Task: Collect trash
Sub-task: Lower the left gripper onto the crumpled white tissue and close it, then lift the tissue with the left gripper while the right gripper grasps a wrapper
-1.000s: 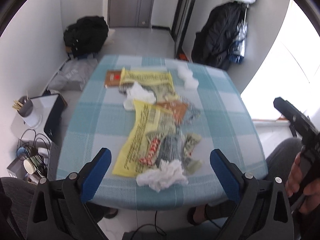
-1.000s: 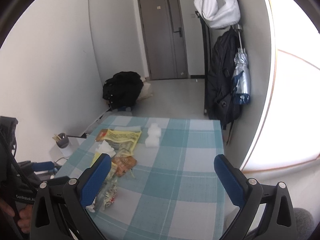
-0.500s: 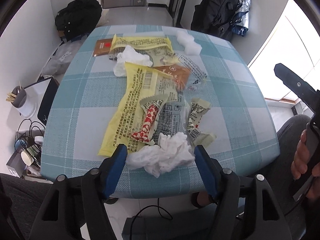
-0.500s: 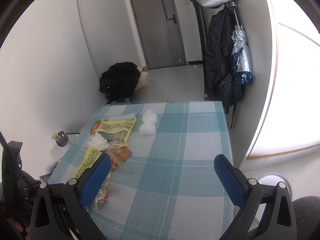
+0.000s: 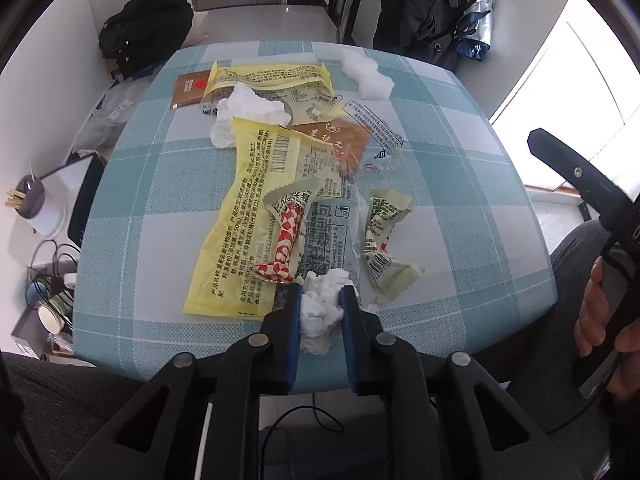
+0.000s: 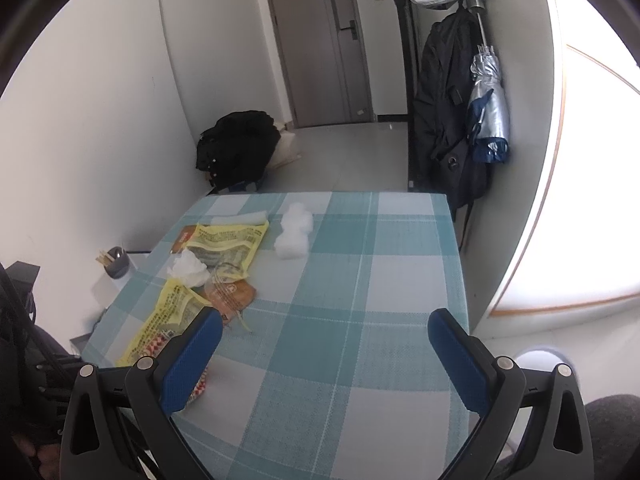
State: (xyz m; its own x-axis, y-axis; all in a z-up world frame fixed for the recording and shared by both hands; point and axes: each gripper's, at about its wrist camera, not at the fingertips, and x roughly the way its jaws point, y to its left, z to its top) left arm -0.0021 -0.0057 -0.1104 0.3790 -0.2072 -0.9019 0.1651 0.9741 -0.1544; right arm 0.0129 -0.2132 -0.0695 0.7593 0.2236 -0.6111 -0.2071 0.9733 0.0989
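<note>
While your left gripper [image 5: 320,304] is closing on the tissue wad [image 5: 322,312] at the table's near edge, low in the left view, its blue pads [image 5: 294,320] hide the wad's flanks, so you can only see white paper bulging between and below them; the pads already press on it. Part of the wad hangs past the tablecloth [image 5: 460,184] edge, and what lies under it is covered. Your right gripper [image 6: 325,344] stands spread wide over bare cloth in the lower middle of the right view, with nothing between its fingers; its left finger [image 6: 192,360] covers the near end of the trash pile, so the wad and your left gripper cannot be seen there. In the left view your right hand [image 5: 600,312] shows at the right edge, cut off by the frame. Print on the yellow wrapper [image 5: 248,216] is too small to read, and a clear film [image 5: 376,144] beside the brown packet [image 5: 340,140] is hard to trace. A red-checked wrapper [image 5: 286,240] lies on the yellow one, a second tissue [image 5: 244,116] sits further up, and white foam [image 5: 366,74] rests near the far edge. Beyond the blue-and-white checked cloth are a grey floor, a grey door [image 6: 320,48] at top centre, a black bag [image 6: 236,148] against the white wall, and a dark coat [image 6: 444,120] with a silver umbrella [image 6: 488,108] hanging at upper right.
</note>
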